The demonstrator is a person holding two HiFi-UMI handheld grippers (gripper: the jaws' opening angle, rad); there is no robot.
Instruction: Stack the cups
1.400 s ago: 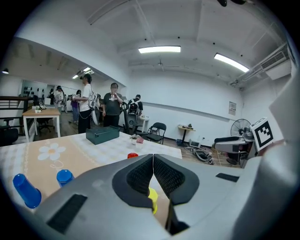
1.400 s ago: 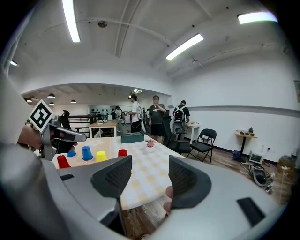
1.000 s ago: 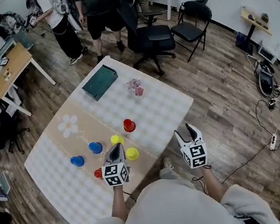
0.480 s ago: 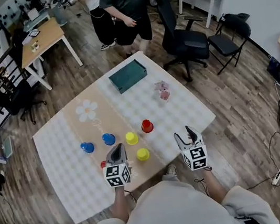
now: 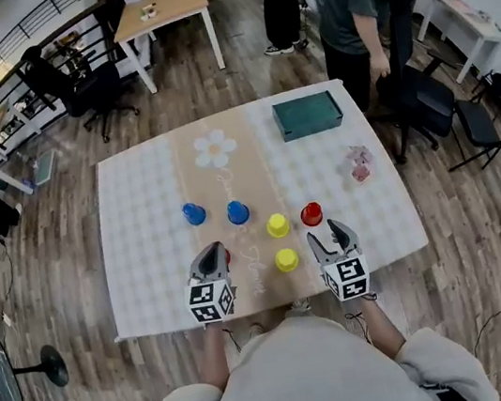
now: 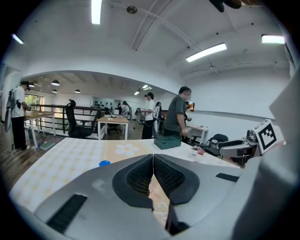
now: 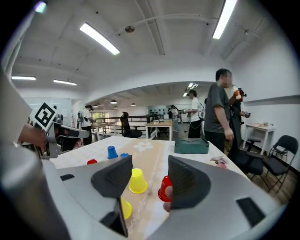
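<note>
No cup is held yet. The right gripper (image 5: 332,232) stands wide and empty just right of the near yellow cup (image 5: 286,259). It should close on that cup's wall at mid height, lightly, lift straight up, and lower it squarely over the second yellow cup (image 5: 278,225) just beyond it.

The left gripper (image 5: 210,252), left of the near yellow cup, has its jaws pressed together on nothing. It must spread them before taking what seems to be a red cup (image 5: 228,257), mostly hidden beside it.

A clearer red cup (image 5: 311,214) sits beyond and right of the near yellow cup, and two blue cups (image 5: 238,212) beyond and left.

Since half a second ago the head view has swung round the table (image 5: 146,260), while the cups keep their layout.
</note>
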